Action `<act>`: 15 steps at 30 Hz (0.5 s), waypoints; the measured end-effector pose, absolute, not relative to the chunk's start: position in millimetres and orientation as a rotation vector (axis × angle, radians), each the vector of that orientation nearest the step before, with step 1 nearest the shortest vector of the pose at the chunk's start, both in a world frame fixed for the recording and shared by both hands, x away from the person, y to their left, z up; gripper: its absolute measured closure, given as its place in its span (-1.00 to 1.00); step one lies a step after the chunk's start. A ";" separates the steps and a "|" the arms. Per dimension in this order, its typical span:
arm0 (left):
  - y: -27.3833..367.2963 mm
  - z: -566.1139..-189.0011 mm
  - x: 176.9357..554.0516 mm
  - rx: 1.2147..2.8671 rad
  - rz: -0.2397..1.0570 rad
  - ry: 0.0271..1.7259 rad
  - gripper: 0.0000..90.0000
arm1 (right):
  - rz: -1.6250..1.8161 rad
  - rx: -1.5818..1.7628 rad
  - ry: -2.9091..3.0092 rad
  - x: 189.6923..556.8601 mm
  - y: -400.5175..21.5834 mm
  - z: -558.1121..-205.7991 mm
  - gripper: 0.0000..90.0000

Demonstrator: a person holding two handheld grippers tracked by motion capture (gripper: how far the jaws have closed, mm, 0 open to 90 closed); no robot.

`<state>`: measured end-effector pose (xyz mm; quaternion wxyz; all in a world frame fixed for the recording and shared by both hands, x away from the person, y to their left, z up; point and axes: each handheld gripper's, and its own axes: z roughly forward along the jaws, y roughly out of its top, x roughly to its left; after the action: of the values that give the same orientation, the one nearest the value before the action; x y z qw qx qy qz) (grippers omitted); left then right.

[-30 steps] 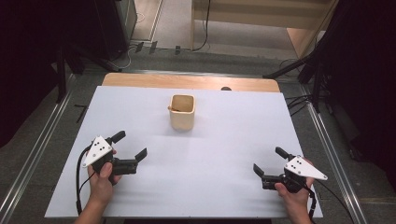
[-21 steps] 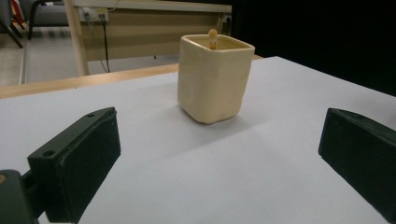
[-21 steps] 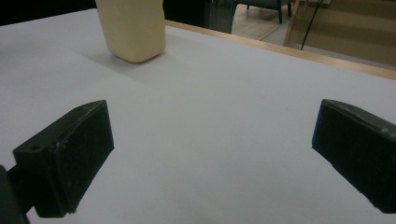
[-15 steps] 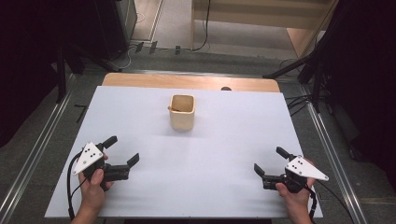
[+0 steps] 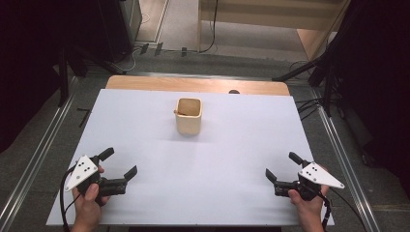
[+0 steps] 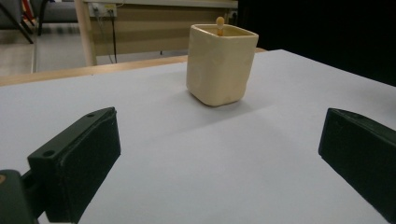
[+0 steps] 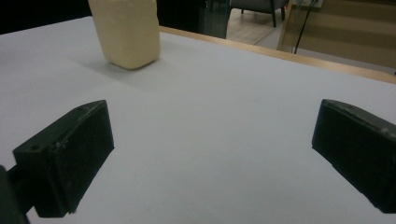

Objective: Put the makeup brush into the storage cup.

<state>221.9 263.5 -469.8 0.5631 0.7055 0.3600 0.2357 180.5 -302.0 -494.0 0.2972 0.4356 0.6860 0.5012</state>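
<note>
A cream square cup point(image 5: 188, 116) stands upright on the white table sheet point(image 5: 203, 159), toward the far middle. A thin stick with a rounded tip point(image 6: 220, 24) pokes above its rim. In the left gripper view the cup point(image 6: 220, 64) sits well beyond the jaws, and in the right gripper view the cup point(image 7: 125, 31) is far off at upper left. My left gripper point(image 5: 118, 163) rests open at the near left corner, nothing between its jaws. My right gripper point(image 5: 283, 166) rests open at the near right corner, also holding nothing.
A wooden table edge point(image 5: 193, 85) shows beyond the sheet, with a small dark knob point(image 5: 234, 92) on it. Metal rails point(image 5: 338, 145) run along both sides of the table. Cables and stands lie on the floor beyond.
My left gripper has drawn back toward the near left corner and settled lower. The right gripper and the cup have stayed put.
</note>
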 end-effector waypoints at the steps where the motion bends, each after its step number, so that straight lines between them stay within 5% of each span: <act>1: 265.2 -470.1 220.5 1.658 0.555 0.851 -1.00 | 1.335 1.161 1.820 180.2 -302.3 -493.7 -1.00; 15: 267.4 -479.4 217.0 1.705 0.575 0.860 -1.00 | 1.326 1.171 1.805 176.6 -298.0 -494.2 -1.00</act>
<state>217.0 267.4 -479.4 0.5429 0.7180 0.3622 0.2420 176.6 -298.0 -494.2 0.3022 0.4417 0.6808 0.5001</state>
